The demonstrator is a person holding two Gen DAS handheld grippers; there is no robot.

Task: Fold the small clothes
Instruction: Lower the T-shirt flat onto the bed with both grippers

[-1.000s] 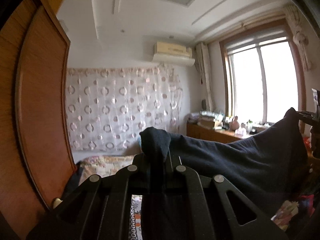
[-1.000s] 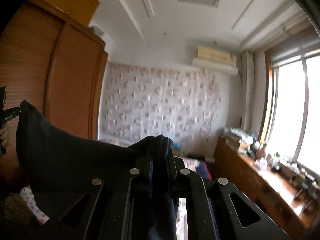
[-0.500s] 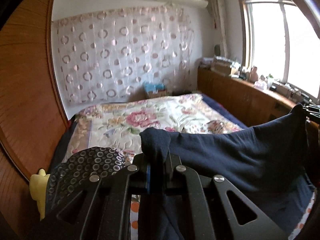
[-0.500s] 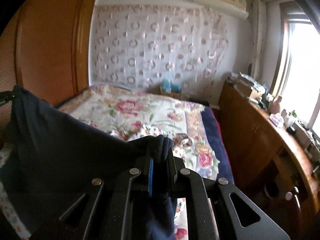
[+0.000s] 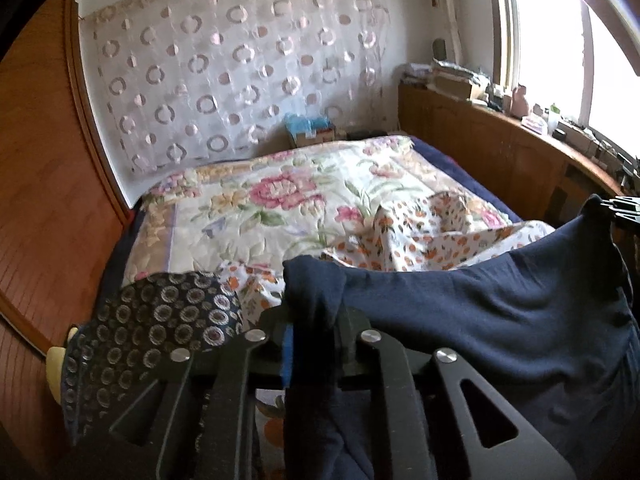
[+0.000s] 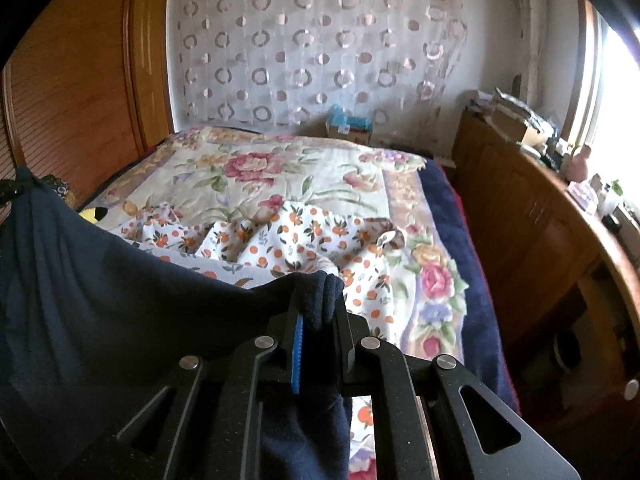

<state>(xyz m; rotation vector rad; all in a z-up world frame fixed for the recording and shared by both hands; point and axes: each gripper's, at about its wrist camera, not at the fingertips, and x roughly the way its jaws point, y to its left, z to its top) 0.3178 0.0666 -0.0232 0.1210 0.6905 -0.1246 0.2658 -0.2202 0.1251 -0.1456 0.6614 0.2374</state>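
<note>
A dark navy garment [image 5: 500, 320] hangs stretched between my two grippers above the bed. My left gripper [image 5: 314, 320] is shut on one corner of it, bunched between the jaws. My right gripper [image 6: 318, 312] is shut on the other corner; the navy garment [image 6: 100, 300] sags away to the left in the right wrist view. The right gripper's tip shows at the far right of the left wrist view [image 5: 624, 208]. A white garment with orange print [image 6: 280, 240] lies crumpled on the bed beneath.
The bed has a floral quilt [image 5: 260, 208] over a dark blue blanket. A dark cloth with ring pattern [image 5: 152, 332] lies at the left. A wooden wardrobe [image 6: 80, 100] stands left, a cluttered wooden sideboard [image 6: 540, 200] right under the window. A box [image 6: 348, 124] sits at the bed's head.
Both grippers have tilted down from facing the ceiling and far wall to facing the bed, keeping hold of the navy garment stretched between them.
</note>
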